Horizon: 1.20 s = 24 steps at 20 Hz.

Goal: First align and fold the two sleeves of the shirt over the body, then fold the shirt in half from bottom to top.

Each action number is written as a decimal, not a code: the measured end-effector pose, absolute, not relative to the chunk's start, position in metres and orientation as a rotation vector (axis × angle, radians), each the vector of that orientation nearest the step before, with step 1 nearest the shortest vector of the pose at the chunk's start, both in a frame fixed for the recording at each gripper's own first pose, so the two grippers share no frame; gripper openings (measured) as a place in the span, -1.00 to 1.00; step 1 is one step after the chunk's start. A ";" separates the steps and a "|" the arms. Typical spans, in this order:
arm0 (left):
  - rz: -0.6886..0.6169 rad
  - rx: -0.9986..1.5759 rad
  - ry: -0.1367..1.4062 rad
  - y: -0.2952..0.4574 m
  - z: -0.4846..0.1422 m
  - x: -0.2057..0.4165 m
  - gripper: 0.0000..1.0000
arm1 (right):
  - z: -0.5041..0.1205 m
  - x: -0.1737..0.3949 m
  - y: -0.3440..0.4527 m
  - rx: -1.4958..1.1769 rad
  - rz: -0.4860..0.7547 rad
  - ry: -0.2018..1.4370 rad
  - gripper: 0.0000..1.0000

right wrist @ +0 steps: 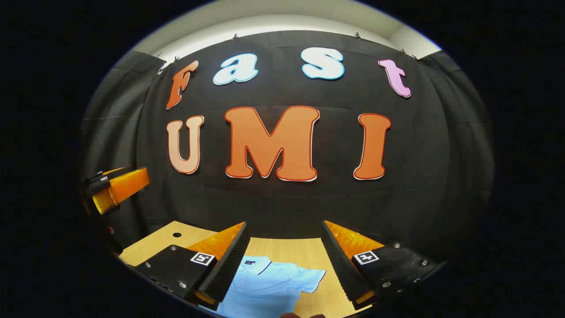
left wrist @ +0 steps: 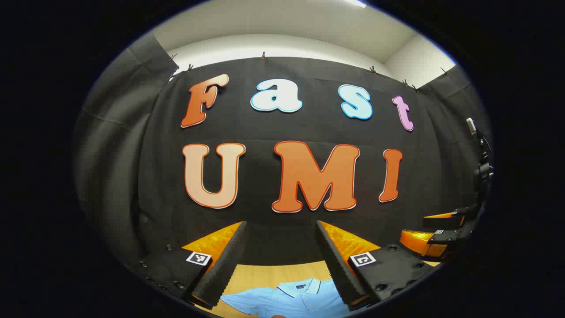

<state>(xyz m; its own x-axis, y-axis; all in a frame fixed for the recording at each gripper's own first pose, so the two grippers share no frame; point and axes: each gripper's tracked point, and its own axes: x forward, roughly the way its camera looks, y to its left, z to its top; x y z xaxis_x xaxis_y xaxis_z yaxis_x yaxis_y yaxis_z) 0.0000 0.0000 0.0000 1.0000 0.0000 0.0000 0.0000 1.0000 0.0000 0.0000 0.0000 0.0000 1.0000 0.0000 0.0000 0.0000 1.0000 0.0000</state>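
Observation:
A light blue polo shirt [left wrist: 291, 296] lies flat on the wooden table [left wrist: 265, 271], collar toward the booth wall. In the left gripper view my left gripper [left wrist: 280, 229] hangs open high above it, nothing between its fingers. The right gripper view has the shirt [right wrist: 269, 285] with one short sleeve [right wrist: 311, 278] spread out to the side, seen between the fingers of my right gripper [right wrist: 284, 229], which is also open and empty, well above the cloth. The right gripper [left wrist: 441, 232] appears at the right edge of the left gripper view; the left gripper [right wrist: 117, 185] appears at the left of the right gripper view.
The wooden table [right wrist: 291, 249] runs back to the black cloth wall. A small round hole [right wrist: 177, 235] sits in the tabletop near its far left corner. Bare wood lies to the right of the shirt's sleeve.

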 end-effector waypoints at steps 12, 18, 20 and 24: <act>0.031 0.028 0.025 -0.011 -0.008 -0.005 0.97 | -0.023 0.023 -0.011 -0.016 0.029 0.062 0.97; 0.032 0.046 0.019 -0.023 -0.005 -0.008 0.97 | -0.067 0.049 -0.021 0.008 0.059 0.211 1.00; 0.027 0.053 0.008 -0.028 -0.001 -0.012 0.97 | -0.082 0.060 -0.029 -0.002 0.046 0.253 0.97; 0.024 0.073 -0.003 -0.036 0.001 -0.013 0.90 | -0.115 0.080 -0.041 -0.014 0.034 0.352 0.97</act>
<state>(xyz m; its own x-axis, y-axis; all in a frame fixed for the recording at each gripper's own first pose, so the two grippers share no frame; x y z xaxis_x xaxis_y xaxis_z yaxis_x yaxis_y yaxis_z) -0.0134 -0.0356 0.0006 0.9997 0.0242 0.0040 -0.0244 0.9970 0.0730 0.0796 -0.0415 -0.1153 0.9380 0.0305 -0.3453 -0.0354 0.9993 -0.0078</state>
